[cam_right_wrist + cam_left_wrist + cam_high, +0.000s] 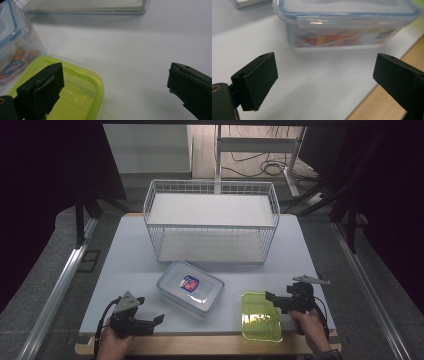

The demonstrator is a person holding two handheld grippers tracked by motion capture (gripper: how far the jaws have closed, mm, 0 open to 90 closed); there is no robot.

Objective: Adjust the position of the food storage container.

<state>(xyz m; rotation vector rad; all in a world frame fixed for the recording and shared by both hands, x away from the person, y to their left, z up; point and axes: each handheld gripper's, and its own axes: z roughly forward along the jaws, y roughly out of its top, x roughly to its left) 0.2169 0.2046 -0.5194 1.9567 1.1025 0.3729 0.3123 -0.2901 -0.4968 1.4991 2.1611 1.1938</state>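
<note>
A clear lidded container (pixel 190 287) with a blue rim and a printed label lies at the table's middle front. To its right sits a yellow-green lid-like tray (pixel 260 316) at the front edge. My left gripper (pixel 159 319) rests open at the front left, pointing right toward the container (pixel 344 27), which lies a little beyond its fingertips (pixel 259 77). My right gripper (pixel 272 299) is open at the front right, its jaws spread by the tray's (pixel 75 92) far right corner, nothing between them. The container (pixel 15 50) also stands left of the tray.
A white wire basket (pixel 212 220) stands across the back of the white table top (pixel 130 265). The table's wooden front edge (pixel 200 345) runs just below the tray. Metal rails (pixel 60 285) flank the table on both sides.
</note>
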